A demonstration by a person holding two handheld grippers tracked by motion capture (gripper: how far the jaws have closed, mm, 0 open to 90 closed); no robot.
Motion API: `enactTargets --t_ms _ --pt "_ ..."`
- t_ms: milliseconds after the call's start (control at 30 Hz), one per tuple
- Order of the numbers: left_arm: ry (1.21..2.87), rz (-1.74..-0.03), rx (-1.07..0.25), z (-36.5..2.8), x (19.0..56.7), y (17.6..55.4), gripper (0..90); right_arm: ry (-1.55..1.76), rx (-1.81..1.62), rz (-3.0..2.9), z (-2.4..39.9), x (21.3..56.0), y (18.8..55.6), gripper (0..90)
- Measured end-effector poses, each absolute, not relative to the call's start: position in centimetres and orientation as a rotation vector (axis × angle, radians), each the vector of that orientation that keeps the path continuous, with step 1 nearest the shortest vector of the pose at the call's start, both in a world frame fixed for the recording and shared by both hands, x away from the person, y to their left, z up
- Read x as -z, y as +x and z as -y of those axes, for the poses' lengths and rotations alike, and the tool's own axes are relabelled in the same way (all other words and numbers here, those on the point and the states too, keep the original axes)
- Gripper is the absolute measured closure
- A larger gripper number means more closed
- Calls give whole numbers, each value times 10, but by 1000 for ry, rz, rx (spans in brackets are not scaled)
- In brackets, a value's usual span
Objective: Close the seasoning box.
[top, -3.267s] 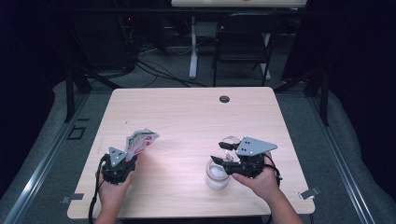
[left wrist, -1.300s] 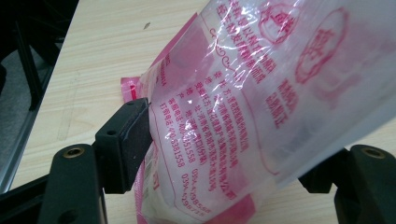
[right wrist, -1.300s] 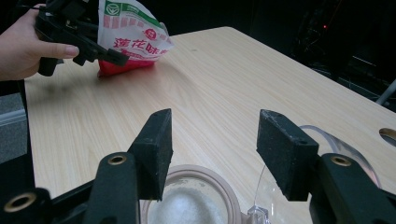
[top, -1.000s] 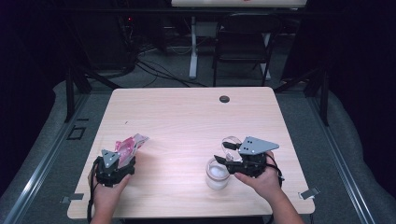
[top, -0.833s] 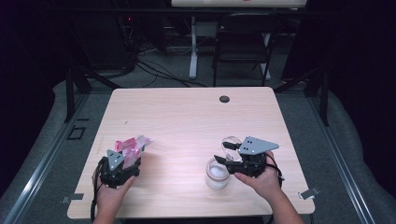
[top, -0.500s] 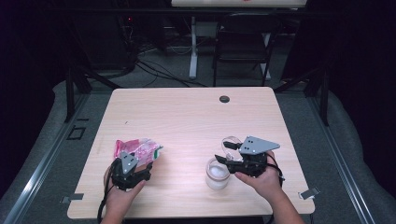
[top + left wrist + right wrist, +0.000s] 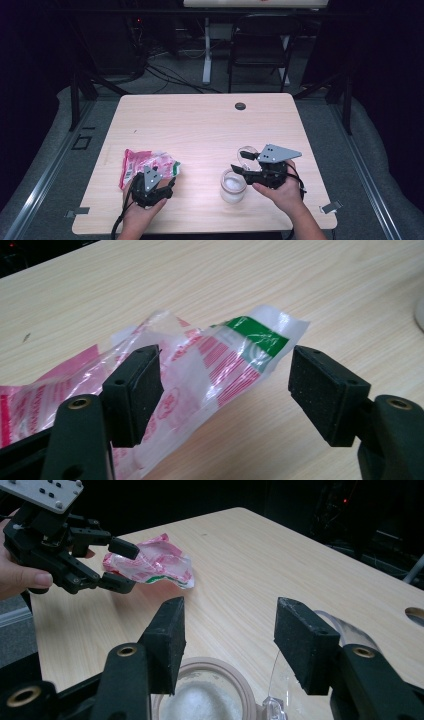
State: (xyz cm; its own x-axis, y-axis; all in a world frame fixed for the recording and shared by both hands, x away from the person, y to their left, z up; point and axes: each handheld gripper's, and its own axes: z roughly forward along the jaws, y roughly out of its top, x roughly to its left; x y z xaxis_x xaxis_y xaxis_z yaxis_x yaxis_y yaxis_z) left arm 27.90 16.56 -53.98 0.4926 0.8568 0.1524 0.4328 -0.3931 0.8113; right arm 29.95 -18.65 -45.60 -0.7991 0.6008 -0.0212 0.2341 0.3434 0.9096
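Observation:
A crumpled pink, white and green plastic bag [image 7: 145, 162] lies on the table at the front left. My left gripper [image 7: 165, 175] stands open just behind it. In the left gripper view the bag [image 7: 215, 357] lies flat between and beyond the spread jaws, which do not touch it. A small glass jar [image 7: 233, 184] holding white grains stands at the front right. My right gripper [image 7: 239, 161] is open and hovers over the jar [image 7: 205, 697], touching nothing. From the right gripper view the left gripper [image 7: 120, 565] shows open beside the bag [image 7: 155, 562].
A clear round piece [image 7: 246, 150], perhaps the jar's lid, lies by the right gripper. A dark grommet hole [image 7: 240, 106] sits near the table's far edge. A chair [image 7: 260, 45] and cables stand beyond the table [image 7: 200, 125].
The left gripper has moved right and toward the front edge with the bag, then let it go. The bag now lies on the table. The right gripper has stayed over the jar.

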Motion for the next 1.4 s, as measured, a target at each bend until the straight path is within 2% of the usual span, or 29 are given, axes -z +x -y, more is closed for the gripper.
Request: enactTargets --t_ms 200,367,1033,1133,1233,1400 --pt "2023 -1025 -725 -160 540 277 317 749 -1448 -2254 187 454 299 446" --pt "2037 -1008 -708 -155 541 276 314 762 -1433 -2210 189 451 297 395" --pt "2042 -1003 -707 -152 541 275 320 843 -1502 -2161 199 441 296 407" --pt "2037 -1005 -706 -152 541 275 320 835 -1493 -2156 202 437 295 401" --pt "2040 -1001 -703 -151 540 275 317 851 -1472 -2144 205 433 294 354" --pt "2037 -1002 -701 -151 540 275 312 875 -1457 -2117 214 429 295 348"
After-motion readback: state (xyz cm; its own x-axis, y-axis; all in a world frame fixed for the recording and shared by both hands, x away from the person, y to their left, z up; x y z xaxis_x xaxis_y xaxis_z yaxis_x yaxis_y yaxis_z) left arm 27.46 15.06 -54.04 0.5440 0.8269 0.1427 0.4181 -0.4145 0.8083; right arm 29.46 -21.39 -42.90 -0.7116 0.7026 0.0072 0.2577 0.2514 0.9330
